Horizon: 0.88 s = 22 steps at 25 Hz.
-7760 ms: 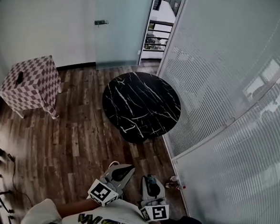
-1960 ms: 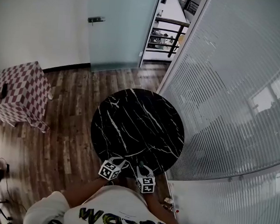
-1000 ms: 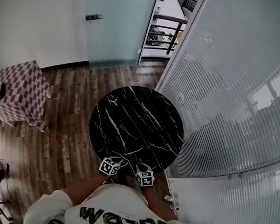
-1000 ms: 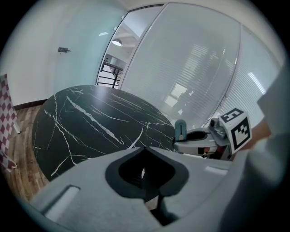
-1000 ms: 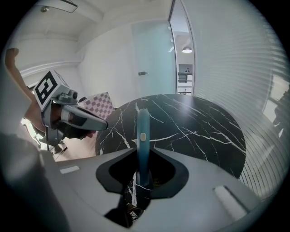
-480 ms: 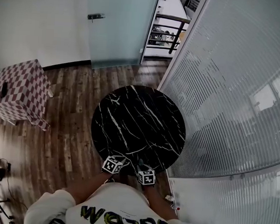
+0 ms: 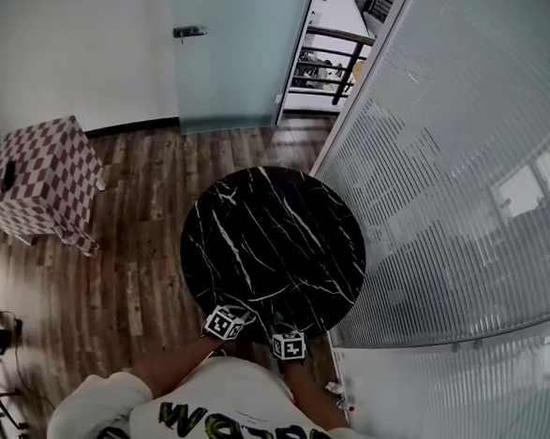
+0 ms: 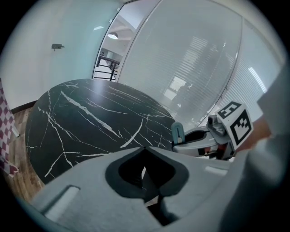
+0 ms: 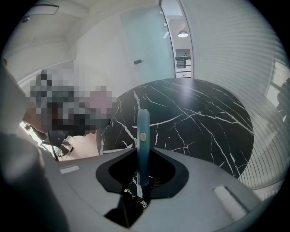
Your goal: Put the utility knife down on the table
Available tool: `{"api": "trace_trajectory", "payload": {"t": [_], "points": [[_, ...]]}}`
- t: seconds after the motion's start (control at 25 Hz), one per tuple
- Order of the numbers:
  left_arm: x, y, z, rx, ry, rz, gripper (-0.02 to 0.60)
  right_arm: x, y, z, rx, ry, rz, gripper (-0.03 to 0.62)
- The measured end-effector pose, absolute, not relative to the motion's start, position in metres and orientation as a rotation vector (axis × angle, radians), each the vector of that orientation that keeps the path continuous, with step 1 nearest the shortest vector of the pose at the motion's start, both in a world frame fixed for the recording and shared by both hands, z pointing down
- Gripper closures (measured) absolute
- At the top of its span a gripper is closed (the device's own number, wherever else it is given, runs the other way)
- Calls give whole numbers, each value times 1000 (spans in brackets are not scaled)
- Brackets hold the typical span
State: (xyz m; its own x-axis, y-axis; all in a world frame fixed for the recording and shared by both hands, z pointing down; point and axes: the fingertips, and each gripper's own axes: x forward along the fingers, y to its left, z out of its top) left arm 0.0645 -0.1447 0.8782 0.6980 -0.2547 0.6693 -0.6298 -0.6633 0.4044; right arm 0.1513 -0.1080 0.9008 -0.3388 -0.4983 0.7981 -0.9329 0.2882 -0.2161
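A blue utility knife [image 9: 143, 145] stands up between the jaws of my right gripper [image 9: 143, 180], which is shut on it. The knife points out over the near part of the round black marble table [image 9: 195, 113]. In the head view both grippers hover at the table's [image 7: 273, 242] near rim, the right gripper [image 7: 278, 321] beside the left gripper [image 7: 239, 313]. The left gripper view shows the right gripper [image 8: 199, 141] with the knife's blue tip [image 8: 177, 132] just to its right. My left gripper [image 8: 147, 181] is shut with nothing in it.
A ribbed glass wall [image 7: 447, 179] curves close along the table's right side. A frosted glass door [image 7: 235, 52] stands at the back. A red-and-white checkered cube [image 7: 39, 174] sits on the wood floor [image 7: 130, 279] to the left.
Since the earliest frame the person has walked up to the table. Over the last second both grippers stay at its near rim, and the knife is still gripped.
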Motion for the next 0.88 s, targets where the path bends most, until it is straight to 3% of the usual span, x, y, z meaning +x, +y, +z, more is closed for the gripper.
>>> {"api": "trace_trajectory", "payload": {"t": [0.88], "points": [[76,-145,894,2249,-631,846,578,148,-110,918,1189,-1910,964,520]]}}
